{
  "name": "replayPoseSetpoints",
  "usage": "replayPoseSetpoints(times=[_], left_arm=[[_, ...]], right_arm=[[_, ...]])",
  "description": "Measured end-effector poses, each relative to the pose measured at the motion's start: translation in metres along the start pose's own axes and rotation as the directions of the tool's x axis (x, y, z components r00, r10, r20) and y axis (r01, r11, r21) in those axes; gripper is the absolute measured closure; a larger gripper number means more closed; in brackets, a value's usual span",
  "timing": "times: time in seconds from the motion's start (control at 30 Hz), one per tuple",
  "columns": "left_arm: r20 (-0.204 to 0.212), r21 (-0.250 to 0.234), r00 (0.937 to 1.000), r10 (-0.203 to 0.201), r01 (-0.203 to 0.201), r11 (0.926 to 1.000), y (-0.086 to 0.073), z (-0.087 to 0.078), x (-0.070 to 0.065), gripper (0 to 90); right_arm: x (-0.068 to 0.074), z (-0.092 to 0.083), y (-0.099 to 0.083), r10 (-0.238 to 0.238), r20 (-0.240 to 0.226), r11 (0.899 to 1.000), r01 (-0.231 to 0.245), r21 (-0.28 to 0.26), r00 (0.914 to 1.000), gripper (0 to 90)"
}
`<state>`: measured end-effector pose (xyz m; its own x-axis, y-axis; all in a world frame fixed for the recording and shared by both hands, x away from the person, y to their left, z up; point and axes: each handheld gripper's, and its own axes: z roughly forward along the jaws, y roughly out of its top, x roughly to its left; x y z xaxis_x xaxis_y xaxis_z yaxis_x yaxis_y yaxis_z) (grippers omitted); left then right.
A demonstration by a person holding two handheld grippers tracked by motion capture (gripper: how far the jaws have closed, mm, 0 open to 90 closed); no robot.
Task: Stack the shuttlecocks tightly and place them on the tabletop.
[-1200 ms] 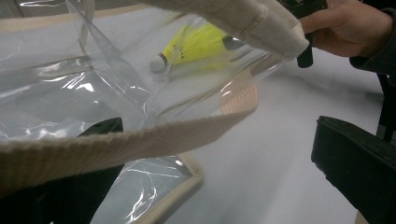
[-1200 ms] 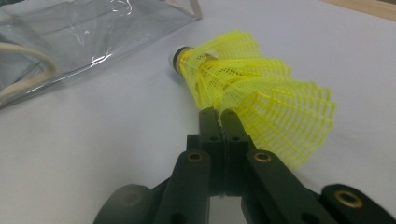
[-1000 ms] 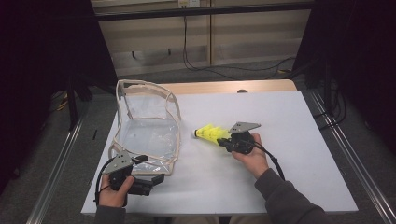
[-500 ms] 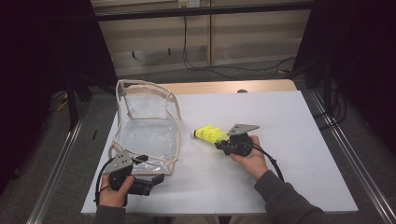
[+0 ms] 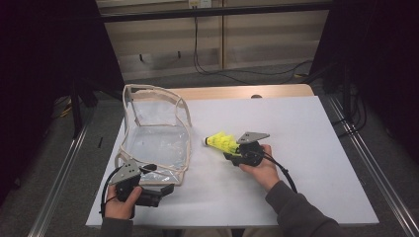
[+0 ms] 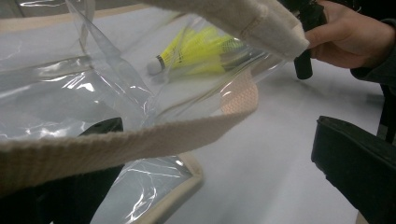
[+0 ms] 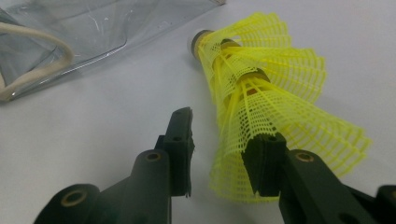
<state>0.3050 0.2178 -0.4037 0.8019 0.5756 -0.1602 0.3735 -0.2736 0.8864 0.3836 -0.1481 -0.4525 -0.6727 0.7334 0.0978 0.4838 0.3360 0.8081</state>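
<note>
Right gripper [image 7: 219,154]: jaws parted, having just been opening. One pad stands clear on the bare table; the other sits against the mesh skirt of the yellow shuttlecocks [image 7: 271,102], whose lower edge lies in the gap, no longer pinched. The right gripper view shows these as several nested shuttlecocks, stacked cork end away from the jaws, lying on their side on the white table [image 7: 93,130]. From the high view the stack [image 5: 221,142] reads as a single yellow shape, just ahead of the right gripper [image 5: 237,154], near the middle of the table [image 5: 316,148].

Left gripper [image 5: 160,192]: the left gripper view shows its jaws standing apart, with the woven cream trim [image 6: 116,144] of the clear plastic bag [image 6: 56,102] passing across between them; whether a pad presses on the trim I cannot tell.

Clear plastic bag [image 5: 153,138]: seen from above, open and slumped at the table's left, its near edge at the left gripper. Through its wall, the left gripper view shows the shuttlecocks [image 6: 201,51] and the person's right hand [image 6: 350,32] beyond; the bag and the stack lie close but apart.
</note>
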Motion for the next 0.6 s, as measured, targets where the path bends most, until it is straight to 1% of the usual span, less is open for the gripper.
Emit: replayPoseSetpoints(times=[0.13, 0.3, 0.47, 0.5, 0.6], left_arm=[[0.002, -0.003, 1.0, -0.002, 0.002, 1.0, 0.0, 0.0, 0.0, 3.1], [0.002, -0.004, 1.0, -0.002, 0.002, 1.0, 0.0, 0.0, 0.0, 3.1], [0.003, -0.004, 1.0, -0.003, 0.003, 1.0, 0.0, 0.0, 0.0, 3.1], [0.003, -0.004, 1.0, -0.002, 0.002, 1.0, 0.0, 0.0, 0.0, 3.1], [0.002, -0.004, 1.0, -0.002, 0.002, 1.0, 0.0, 0.0, 0.0, 3.1]], right_arm=[[0.001, 0.004, 0.002, -0.004, 0.009, 1.0, 0.004, 0.0, 0.9999, 63.1], [0.002, 0.009, 0.003, -0.011, 0.034, 1.0, 0.011, 0.0, 0.9993, 62.7], [0.003, 0.013, 0.004, -0.008, 0.043, 1.0, 0.008, 0.001, 0.999, 61.9], [0.003, 0.013, 0.005, -0.008, 0.052, 1.0, 0.008, 0.0, 0.9986, 62.1], [0.003, 0.015, 0.006, -0.002, 0.054, 1.0, 0.003, -0.008, 0.9985, 62.0]])
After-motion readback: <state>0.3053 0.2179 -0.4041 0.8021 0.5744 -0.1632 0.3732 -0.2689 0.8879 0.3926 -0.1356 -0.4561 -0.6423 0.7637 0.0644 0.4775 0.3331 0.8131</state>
